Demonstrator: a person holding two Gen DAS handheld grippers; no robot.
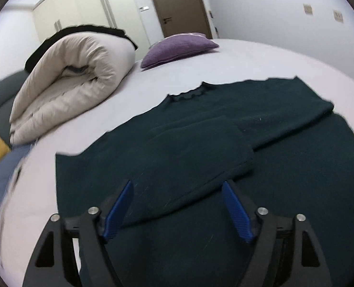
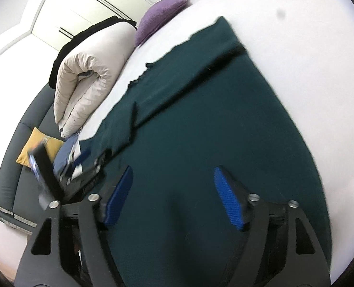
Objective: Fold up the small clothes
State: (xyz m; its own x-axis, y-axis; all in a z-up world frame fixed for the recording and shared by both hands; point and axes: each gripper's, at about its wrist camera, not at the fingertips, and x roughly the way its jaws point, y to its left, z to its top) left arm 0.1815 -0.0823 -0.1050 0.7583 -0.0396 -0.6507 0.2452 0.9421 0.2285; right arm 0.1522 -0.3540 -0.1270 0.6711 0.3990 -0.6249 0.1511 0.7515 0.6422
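surface: we record a bed (image 1: 260,57) under a smooth, pale sheet that fills most of both views. room: white walls, a brown door (image 1: 179,4) at the far end, cream wardrobe doors (image 1: 86,7) with long vertical handles to its left, two small wall plates (image 1: 308,9) on the right wall.

item 1: dark green sweater (image 1: 200,143), a fine matte knit, spread flat on the sheet near us. its ruffled neckline points toward the far end of the bed. we see both sleeves folded in across the body, one a long band, the other a broad rounded flap.

item 2: rolled duvet (image 1: 76,79), cream, puffy, quilted, with black trim along its top edge, lying on the bed beside the sweater but apart from it.

item 3: purple cushion (image 1: 177,47), nubby weave, square, far end of the bed.

item 4: mustard cushion (image 2: 40,148) and folded blue cloth (image 1: 0,181) against a grey padded headboard (image 2: 21,148).

item 5: left gripper (image 1: 177,187), black frame, ribbed blue pads, fingers spread apart over the folded sleeve; nothing between them.

item 6: right gripper (image 2: 172,169), same build, fingers spread wide above the sweater's body, holding nothing. the right view is blurred.
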